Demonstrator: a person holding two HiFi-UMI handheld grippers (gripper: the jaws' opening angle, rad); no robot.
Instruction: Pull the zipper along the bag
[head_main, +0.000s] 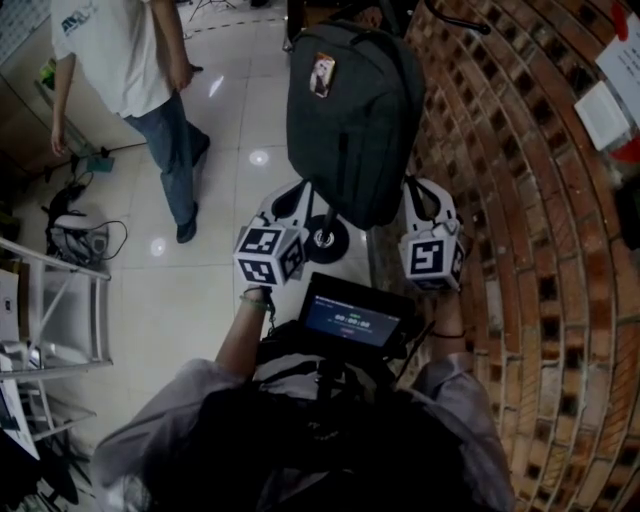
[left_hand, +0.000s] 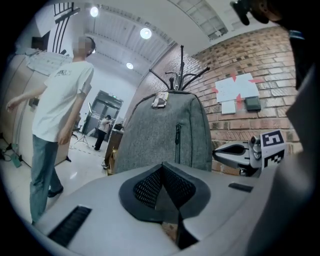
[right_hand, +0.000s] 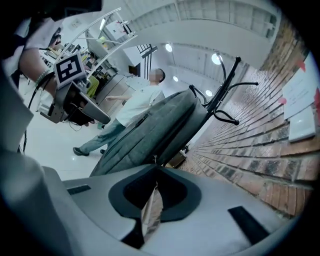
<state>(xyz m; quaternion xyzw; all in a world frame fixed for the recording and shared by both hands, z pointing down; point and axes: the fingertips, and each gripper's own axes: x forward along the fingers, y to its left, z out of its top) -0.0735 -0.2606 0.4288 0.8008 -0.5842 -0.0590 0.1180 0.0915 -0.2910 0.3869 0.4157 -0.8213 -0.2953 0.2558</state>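
Note:
A dark grey backpack (head_main: 350, 110) hangs from a black coat stand against the brick wall. In the left gripper view the backpack (left_hand: 165, 135) shows its front pocket's zipper pull (left_hand: 177, 134). My left gripper (head_main: 292, 200) is held below the bag's lower left corner, apart from it. Its jaws (left_hand: 162, 169) are shut with nothing between them. My right gripper (head_main: 412, 195) is up against the bag's lower right side. It is shut, and a small metal zipper pull (right_hand: 154, 159) on the side seam sticks out right at its tips (right_hand: 154, 170).
A person in a white shirt and jeans (head_main: 130, 60) stands on the tiled floor to the left. The brick wall (head_main: 530, 200) with pinned papers (head_main: 605, 110) runs close on the right. The stand's round base (head_main: 325, 238) is under the bag. A metal rack (head_main: 60, 310) stands at the left.

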